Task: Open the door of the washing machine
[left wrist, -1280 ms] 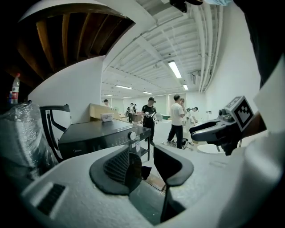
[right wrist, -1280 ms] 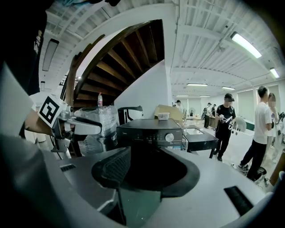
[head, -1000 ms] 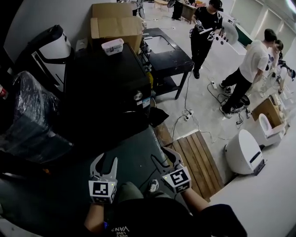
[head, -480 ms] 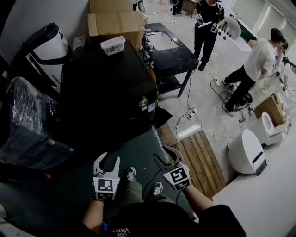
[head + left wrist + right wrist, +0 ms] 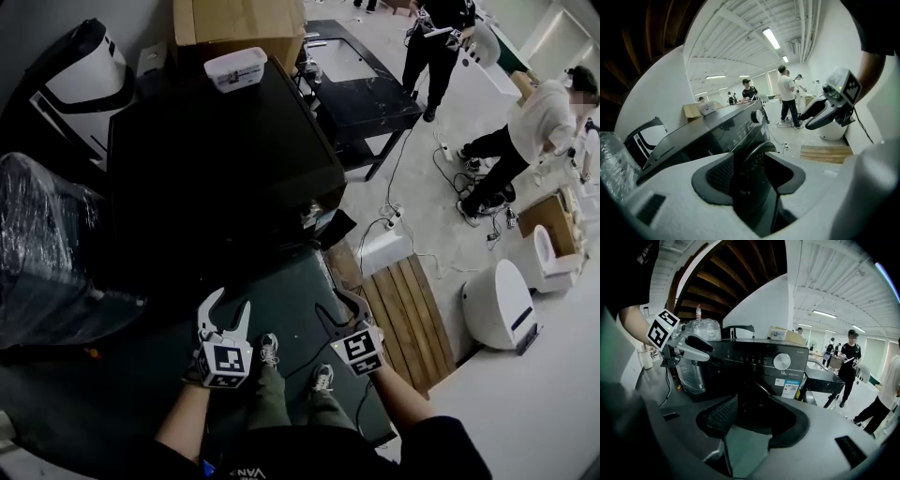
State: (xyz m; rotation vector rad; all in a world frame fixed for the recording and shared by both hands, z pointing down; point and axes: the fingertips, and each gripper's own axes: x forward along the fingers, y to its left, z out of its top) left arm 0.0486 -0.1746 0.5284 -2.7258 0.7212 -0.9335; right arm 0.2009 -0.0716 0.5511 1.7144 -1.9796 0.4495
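Observation:
The black washing machine (image 5: 216,159) stands just ahead of me, seen from above in the head view. Its silver knob (image 5: 782,361) and label show in the right gripper view, with the dark round door (image 5: 752,401) low on the front. My left gripper (image 5: 228,305) hangs before the machine's front; its jaws are opening and hold nothing. In the left gripper view the door's rim (image 5: 757,152) shows past the left gripper (image 5: 750,173). My right gripper (image 5: 330,305) is open and empty, level with the left and apart from the machine. Past the right gripper (image 5: 750,416) the door lies ahead.
A white container (image 5: 234,67) sits on the machine's top, with a cardboard box (image 5: 234,19) behind. A plastic-wrapped bundle (image 5: 47,244) is at the left, a black table (image 5: 361,84) and wooden pallet (image 5: 412,314) at the right. People (image 5: 534,122) stand far right. My feet rest on a green mat (image 5: 112,403).
Both grippers have moved forward and down towards the machine's front, and the machine now looms larger. The left jaws stand a little wider.

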